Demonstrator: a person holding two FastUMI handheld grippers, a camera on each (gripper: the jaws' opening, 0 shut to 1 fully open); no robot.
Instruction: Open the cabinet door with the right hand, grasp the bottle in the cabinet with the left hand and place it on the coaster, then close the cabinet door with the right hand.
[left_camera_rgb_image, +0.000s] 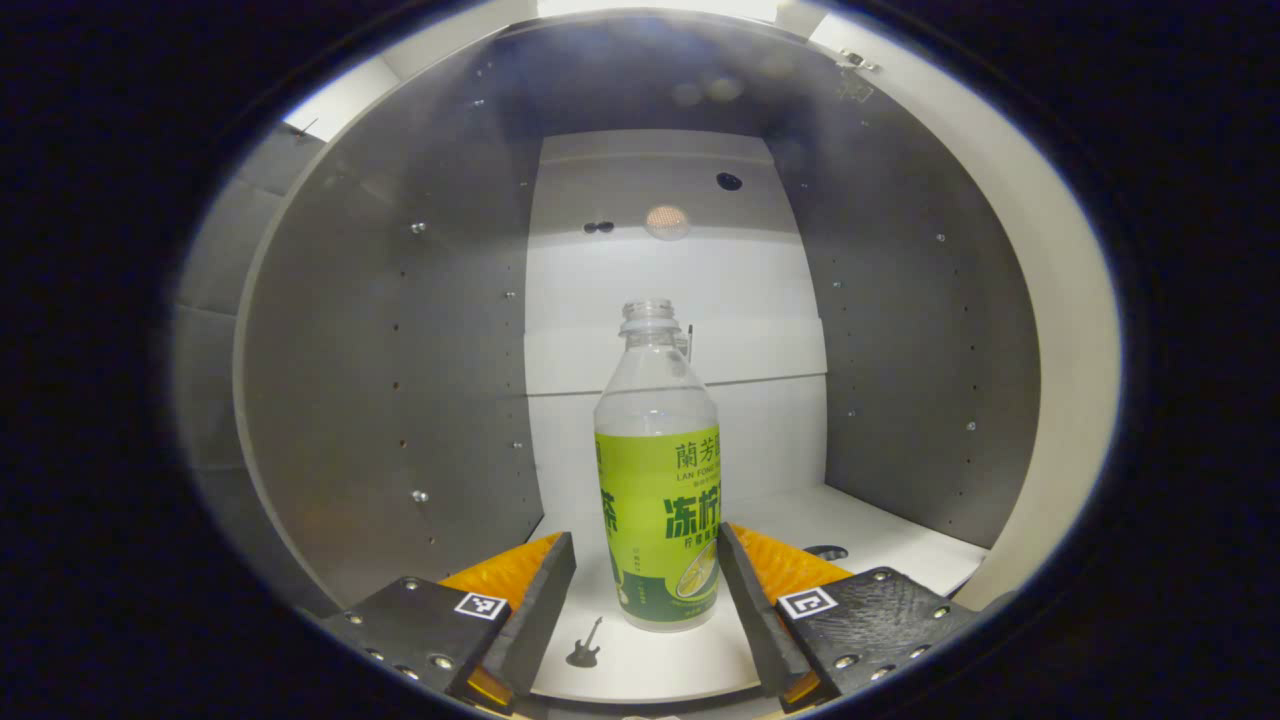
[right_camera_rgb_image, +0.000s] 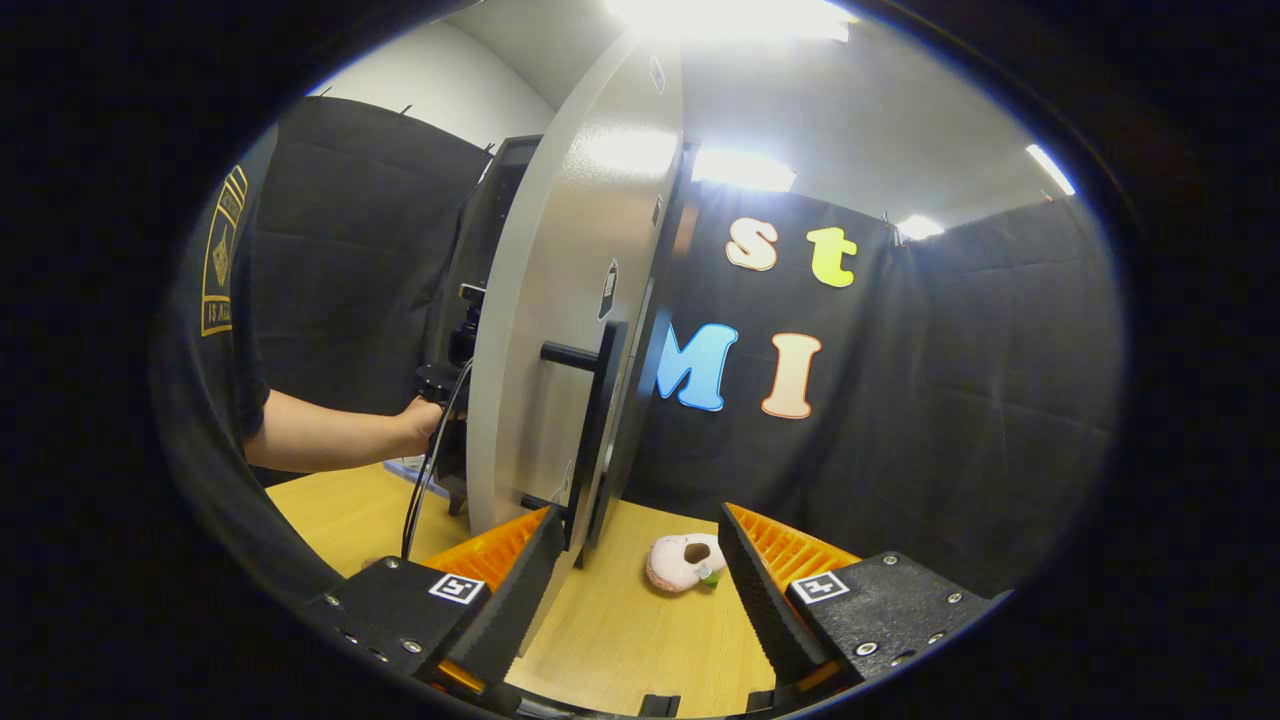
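The bottle (left_camera_rgb_image: 658, 480) stands upright on the white floor of the cabinet (left_camera_rgb_image: 400, 380), capless, clear above and wrapped in a green label below. It sits squarely between the two fingers of the left tongs (left_camera_rgb_image: 646, 590), which are spread wide with a gap showing on each side of the label; nothing is gripped. Grey side walls rise to either side of the tongs, and a white back panel lies beyond the bottle.

Seen from the right gripper view, the door (right_camera_rgb_image: 560, 330) stands swung open, edge-on, its dark handle (right_camera_rgb_image: 590, 420) just ahead of the right tongs (right_camera_rgb_image: 640, 585). Those tongs are also spread, empty, and apart from the handle. A hand (right_camera_rgb_image: 420, 415) reaches in behind the door. On the counter (right_camera_rgb_image: 620, 620) ahead lies a small pink plush toy (right_camera_rgb_image: 684, 562). The coaster cannot be made out.

Assessment: the door is open, and the step in hand is the grasp. Next move calls for closing the left tongs evenly on the labelled body, then lifting straight up and withdrawing without clipping the cabinet walls. The light bottle may tip if one finger touches first.
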